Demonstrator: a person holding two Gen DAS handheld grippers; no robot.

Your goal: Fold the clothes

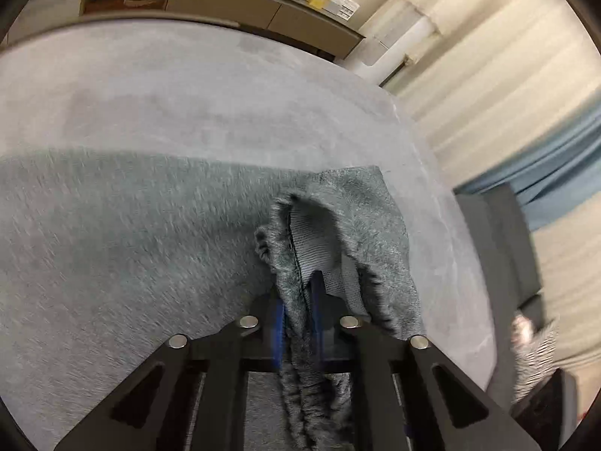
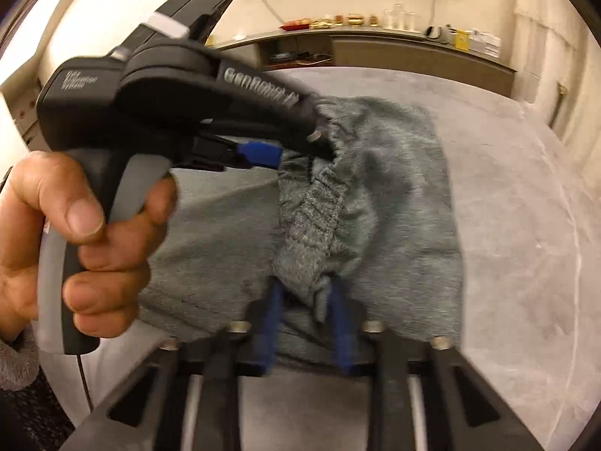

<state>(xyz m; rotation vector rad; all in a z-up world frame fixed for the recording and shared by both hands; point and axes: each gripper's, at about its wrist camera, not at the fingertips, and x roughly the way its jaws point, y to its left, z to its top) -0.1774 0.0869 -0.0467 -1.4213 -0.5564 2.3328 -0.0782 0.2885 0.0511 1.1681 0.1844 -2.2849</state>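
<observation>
We see a fuzzy grey garment (image 1: pixel 338 233) spread over a pale grey bed (image 1: pixel 188 86), with its elastic waistband (image 2: pixel 315 218) bunched and lifted clear of the rest of the cloth. Both tools have hold of that waistband.

In the left wrist view, the left gripper (image 1: pixel 298 308) has its jaws drawn close together on a gathered strip of the garment; the fabric runs down between the blue pads (image 1: pixel 278 323) and hangs below them. Beyond the grip the cloth opens into a pocket whose ribbed inner side faces us. The rest of the garment lies flat on the bed, reaching away from the waistband toward the left edge of that view, blurred.

In the right wrist view, the right gripper (image 2: pixel 306 300) also has its jaws pressed in on the waistband, a fold of speckled elastic pinched between its blue fingers (image 2: pixel 340 323). Above the waistband in this view we see the left gripper from the side, its blue tip touching the gathered edge, and the person's left hand (image 2: pixel 75 240) wrapped round its grey handle (image 2: pixel 124 184).

Behind the bed, past the far edge of the garment, runs a long low shelf (image 2: pixel 375 37) carrying small items too blurred for us to identify.
</observation>
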